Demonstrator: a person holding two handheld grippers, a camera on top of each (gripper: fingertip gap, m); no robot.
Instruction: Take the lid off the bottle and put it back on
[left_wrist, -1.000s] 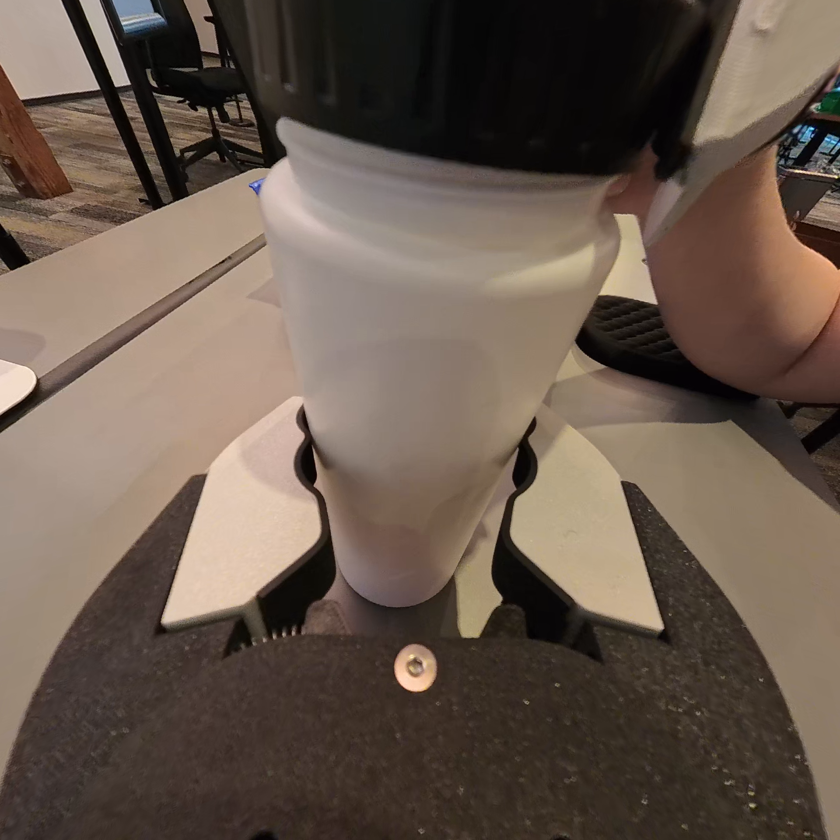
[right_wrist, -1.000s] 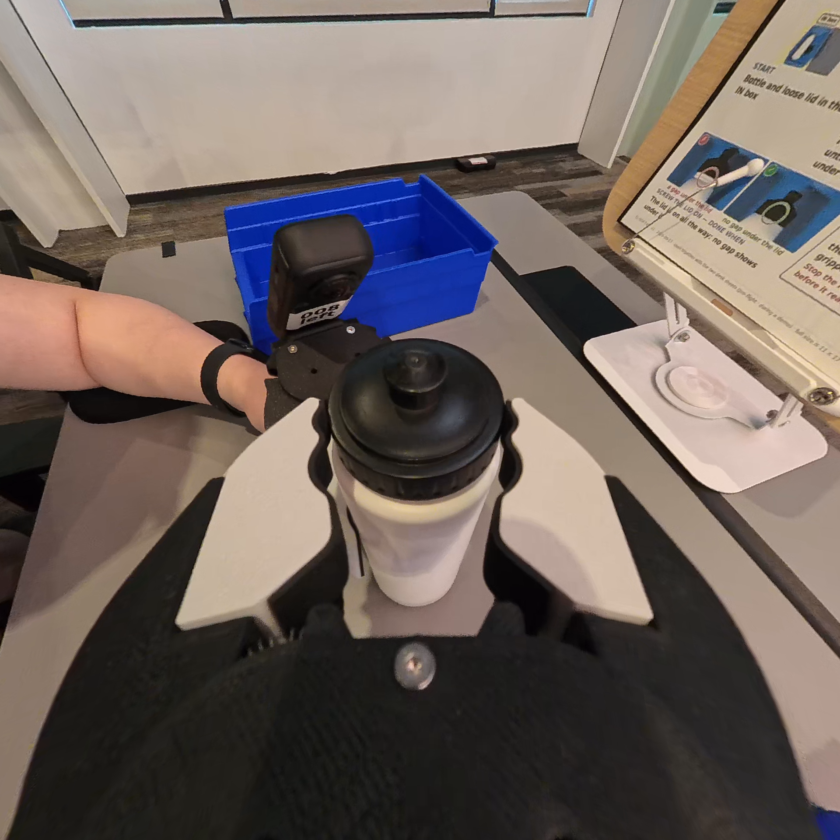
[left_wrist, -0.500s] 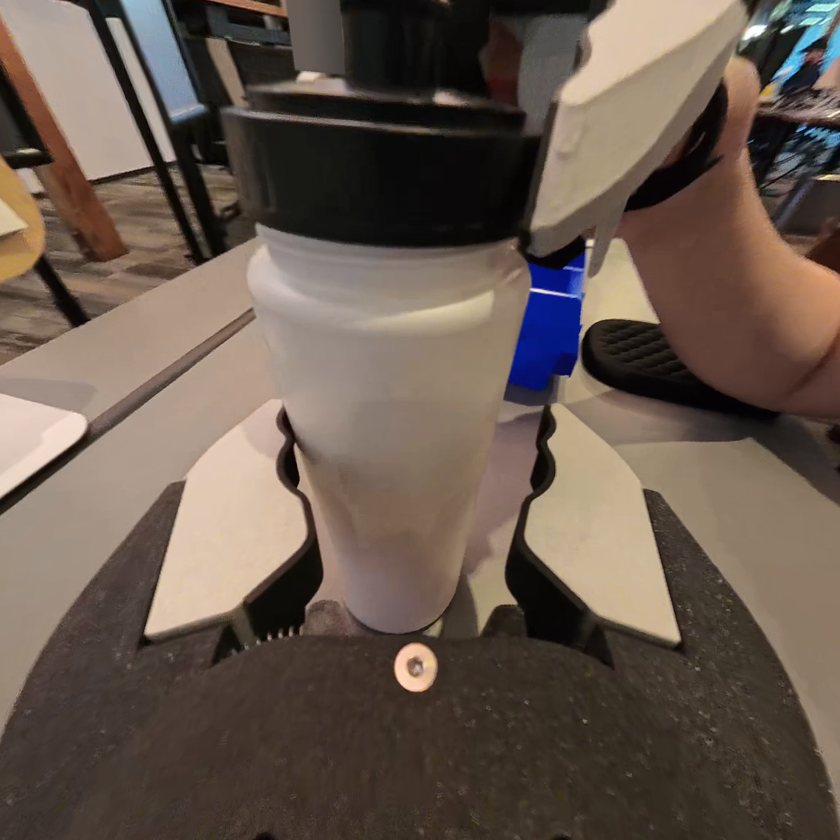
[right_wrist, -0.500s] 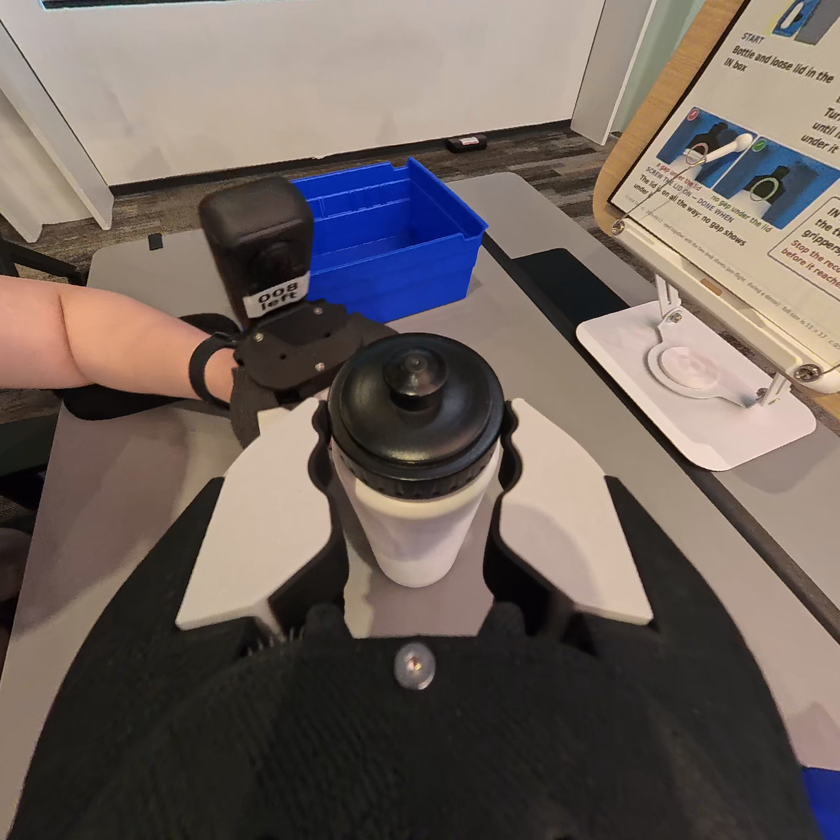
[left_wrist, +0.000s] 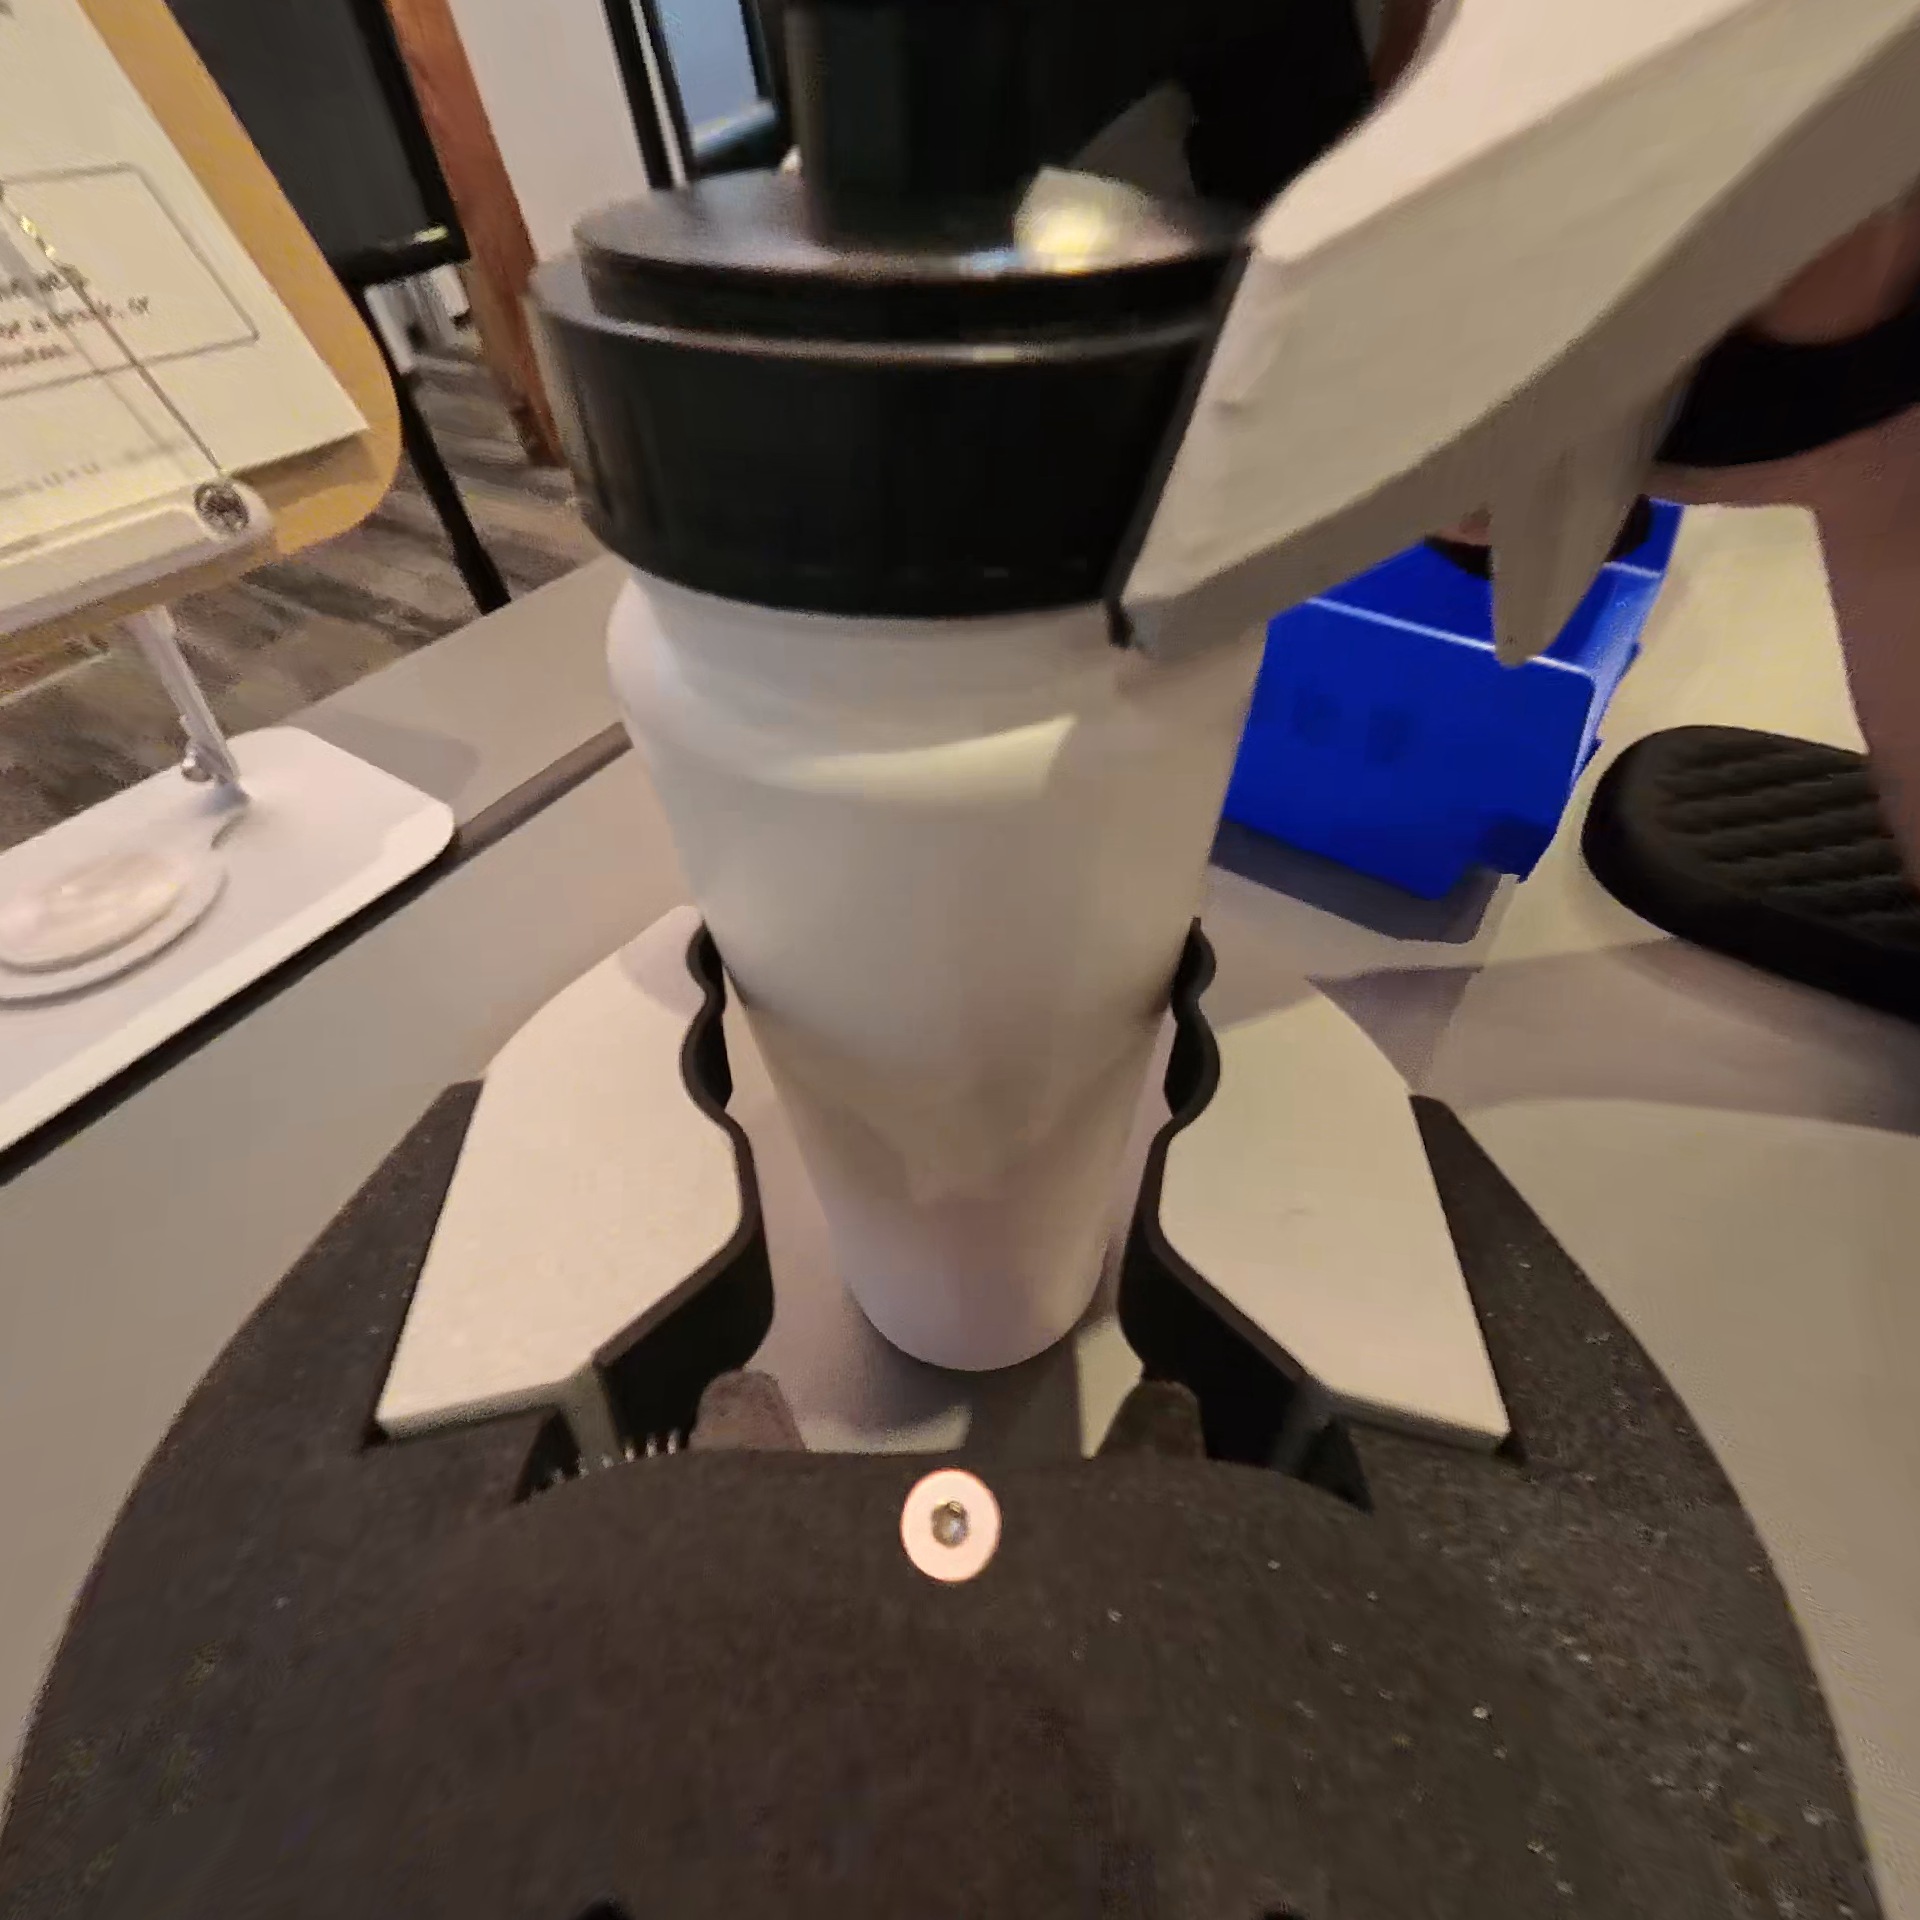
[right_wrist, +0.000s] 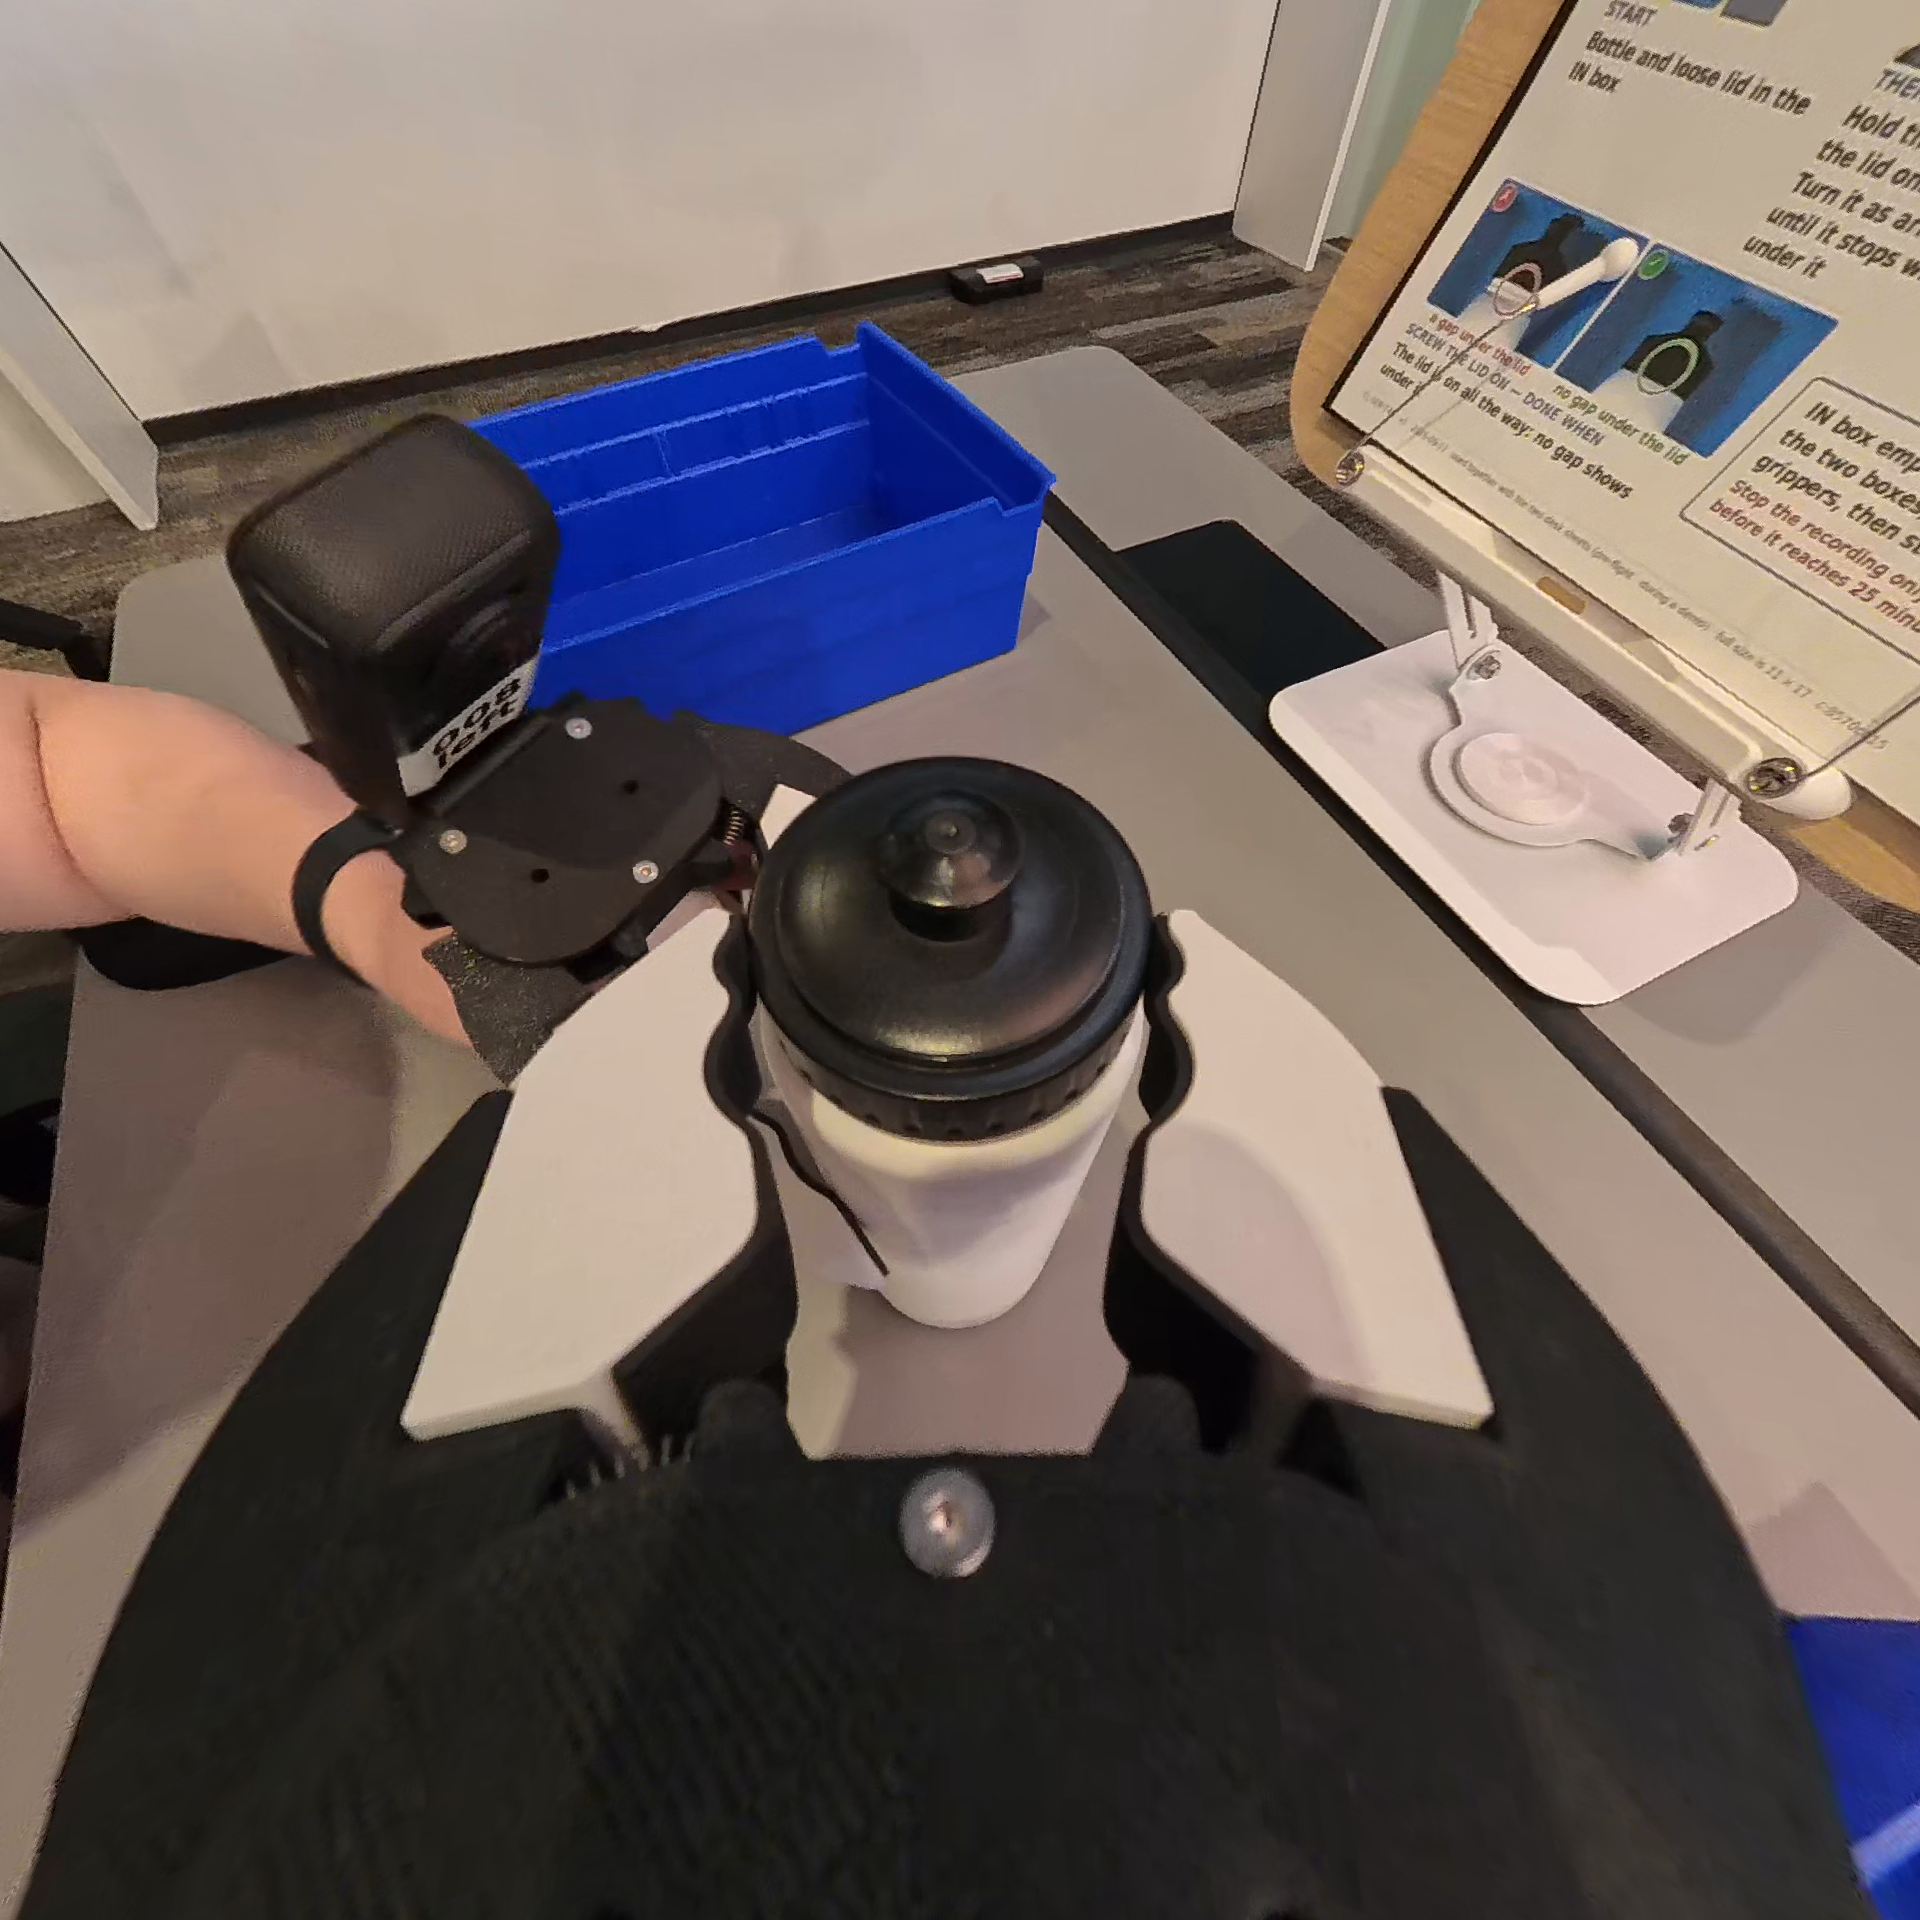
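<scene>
Grey tabletop (right_wrist: 1195, 644) fills both views, with a pale wall and dark patterned floor behind it in the right wrist view. At the centre of that view stands a white plastic squeeze bottle (right_wrist: 935, 1205), upright on the table, topped by a round black ribbed screw lid (right_wrist: 945, 935) with a pull spout. The right gripper (right_wrist: 948, 1013) has its grey fingers (right_wrist: 623, 1195) closed in against the lid's ribbed rim on both sides. In the left wrist view the left gripper (left_wrist: 951, 1023) is clamped around the lower body of the bottle (left_wrist: 935, 883), its black wavy pads pressed to the white sides, while the lid (left_wrist: 862, 457) sits at the top centre of the frame, seated down on the bottle's shoulder. One grey finger of the right gripper touches the lid's right edge there. An open blue plastic bin (right_wrist: 790, 540) rests on the table beyond the bottle, upper centre. At the right edge, a printed instruction sheet on a wooden board (right_wrist: 1662, 260) leans on a white stand (right_wrist: 1538, 831). A person's forearm (right_wrist: 125, 821) enters from the left.
</scene>
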